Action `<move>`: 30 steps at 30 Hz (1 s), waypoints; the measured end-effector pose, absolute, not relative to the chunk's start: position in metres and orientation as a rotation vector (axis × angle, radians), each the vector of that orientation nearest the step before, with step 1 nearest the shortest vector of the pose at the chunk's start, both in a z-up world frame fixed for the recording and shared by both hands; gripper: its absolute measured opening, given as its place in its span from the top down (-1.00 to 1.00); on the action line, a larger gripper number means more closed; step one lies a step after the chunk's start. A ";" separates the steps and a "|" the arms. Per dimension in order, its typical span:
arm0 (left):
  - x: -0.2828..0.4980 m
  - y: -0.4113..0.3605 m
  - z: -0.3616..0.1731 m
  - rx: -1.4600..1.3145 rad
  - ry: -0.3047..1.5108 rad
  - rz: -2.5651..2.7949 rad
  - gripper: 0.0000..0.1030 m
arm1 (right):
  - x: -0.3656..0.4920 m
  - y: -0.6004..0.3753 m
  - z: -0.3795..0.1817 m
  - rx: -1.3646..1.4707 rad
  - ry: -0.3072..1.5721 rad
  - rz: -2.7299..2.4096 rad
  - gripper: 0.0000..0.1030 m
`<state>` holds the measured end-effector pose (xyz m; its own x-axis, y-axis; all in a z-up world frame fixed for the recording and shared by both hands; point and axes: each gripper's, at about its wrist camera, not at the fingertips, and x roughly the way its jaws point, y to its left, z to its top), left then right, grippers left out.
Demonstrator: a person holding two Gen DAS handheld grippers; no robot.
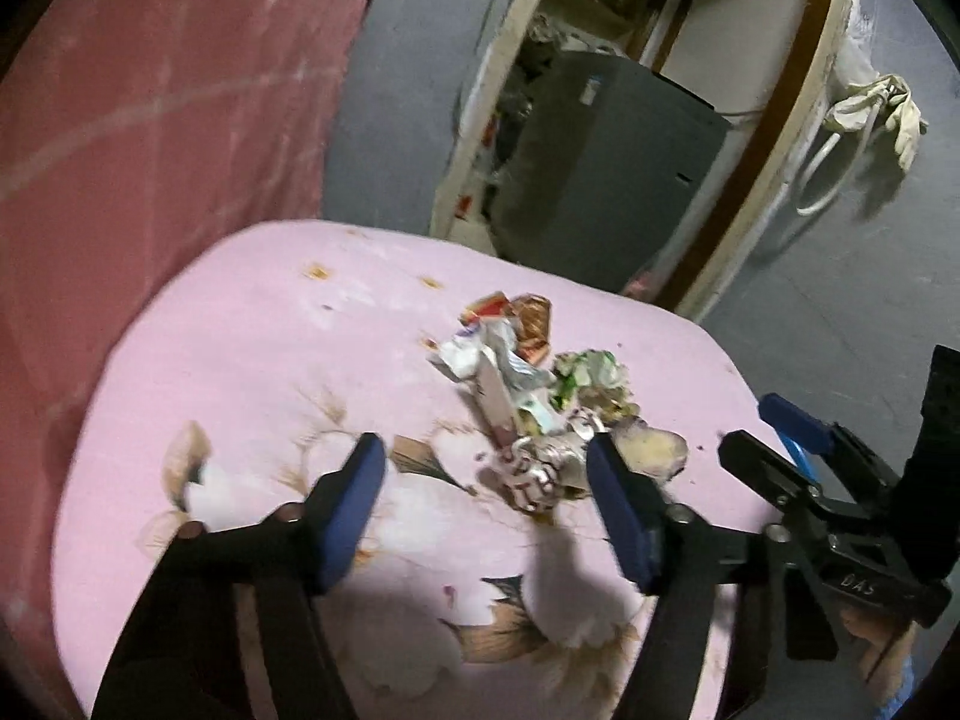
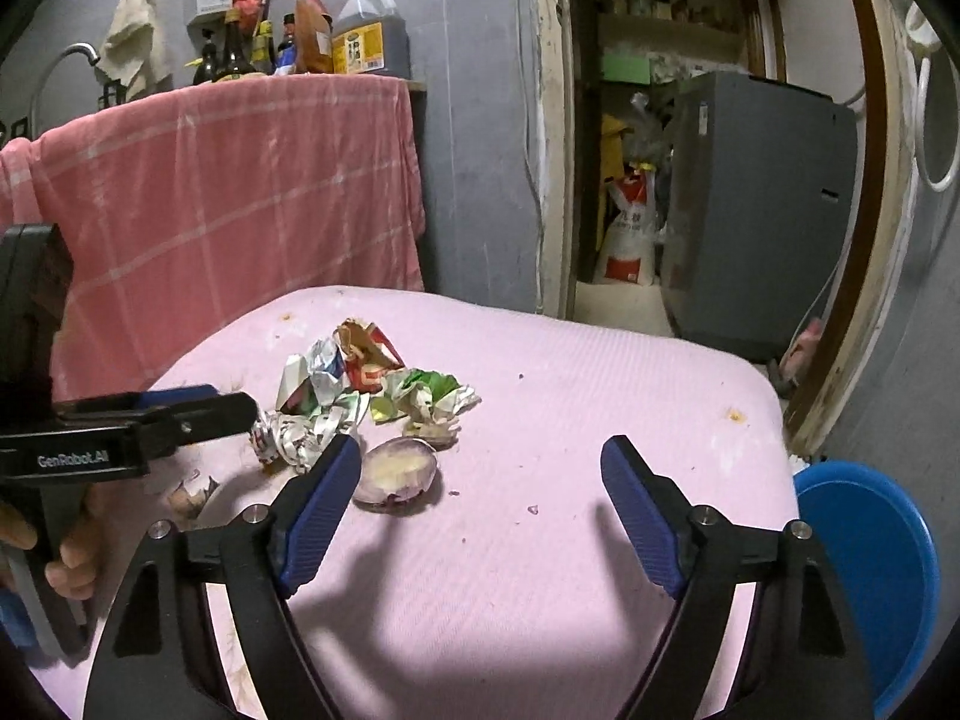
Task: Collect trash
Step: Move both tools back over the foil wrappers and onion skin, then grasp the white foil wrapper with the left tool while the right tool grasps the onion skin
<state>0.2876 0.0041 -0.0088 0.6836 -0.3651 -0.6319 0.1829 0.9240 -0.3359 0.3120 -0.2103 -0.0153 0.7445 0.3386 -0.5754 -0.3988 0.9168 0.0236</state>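
Note:
A pile of crumpled wrappers (image 1: 522, 360) lies on a pink flowered tablecloth (image 1: 252, 348); it also shows in the right wrist view (image 2: 366, 384). A purple onion peel (image 2: 396, 471) lies at the pile's near edge, also in the left wrist view (image 1: 651, 450). My left gripper (image 1: 486, 480) is open and empty, its jaws just short of a crumpled printed wrapper (image 1: 534, 474). From the right wrist view the left gripper (image 2: 240, 411) reaches the pile from the left. My right gripper (image 2: 480, 480) is open and empty, the peel beside its left finger. It appears at the right in the left wrist view (image 1: 762, 432).
A blue bin (image 2: 870, 570) stands off the table's right edge. A red checked cloth (image 2: 228, 192) hangs behind the table, with bottles (image 2: 360, 30) above. A doorway with a grey appliance (image 2: 756, 204) is at the back right.

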 end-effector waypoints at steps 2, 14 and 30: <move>0.290 0.001 -0.010 -0.263 0.773 -0.332 0.05 | 0.313 -0.209 -0.016 -0.106 0.619 0.408 -0.54; 0.297 0.003 -0.011 -0.312 0.813 -0.392 0.83 | 0.318 -0.199 -0.022 -0.148 0.664 0.440 -0.50; 0.278 0.007 -0.005 -0.279 0.755 -0.351 0.98 | 0.331 -0.171 -0.037 -0.224 0.784 0.543 0.02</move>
